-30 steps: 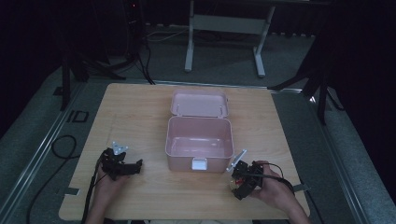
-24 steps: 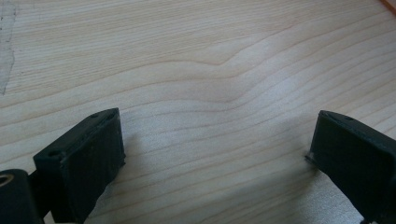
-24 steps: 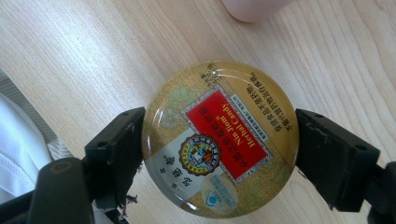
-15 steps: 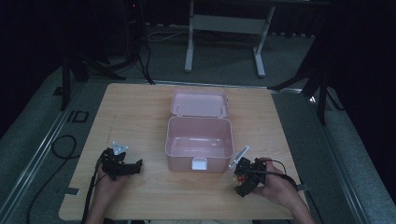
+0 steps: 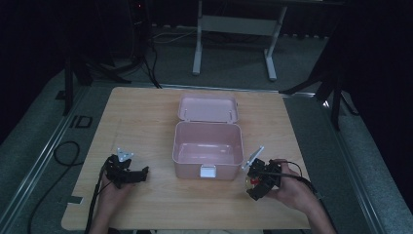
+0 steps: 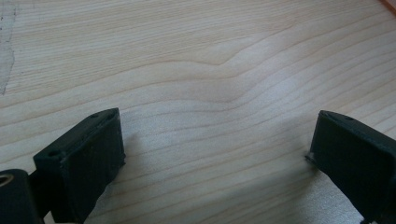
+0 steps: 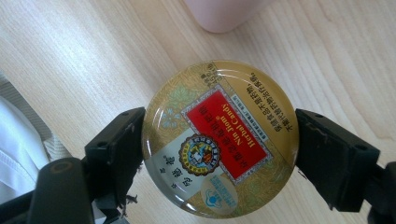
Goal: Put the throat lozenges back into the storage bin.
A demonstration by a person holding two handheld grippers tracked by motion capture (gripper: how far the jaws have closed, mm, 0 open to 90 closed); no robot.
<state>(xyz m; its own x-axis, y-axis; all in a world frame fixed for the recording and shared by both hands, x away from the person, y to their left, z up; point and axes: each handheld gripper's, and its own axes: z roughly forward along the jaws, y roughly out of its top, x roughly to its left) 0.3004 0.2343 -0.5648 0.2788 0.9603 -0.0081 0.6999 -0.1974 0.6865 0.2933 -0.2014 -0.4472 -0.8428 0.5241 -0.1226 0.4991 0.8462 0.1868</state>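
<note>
A round herbal candy tin (image 7: pixel 219 137) with a gold rim and a red label sits between the jaws of my right gripper (image 7: pixel 219 144), which press on both its sides. In the high view that gripper (image 5: pixel 252 187) is at the front right of the table, just right of an open pink box (image 5: pixel 195 171), and a red bit of the tin (image 5: pixel 249 181) shows. The box is empty, with its lid (image 5: pixel 208 108) lying back behind it. My left gripper (image 5: pixel 143 173) rests front left; its jaws (image 6: pixel 217 144) stand wide apart over bare wood.
The wooden table (image 5: pixel 146 117) ends close in front of both hands. A corner of the pink box (image 7: pixel 224 14) lies just beyond the tin. Black cables trail off the table's left side, and a metal stand (image 5: pixel 234 29) is on the floor behind.
My right hand has shifted slightly and tilted its gripper, still holding the tin beside the box. The left gripper has stayed put.
</note>
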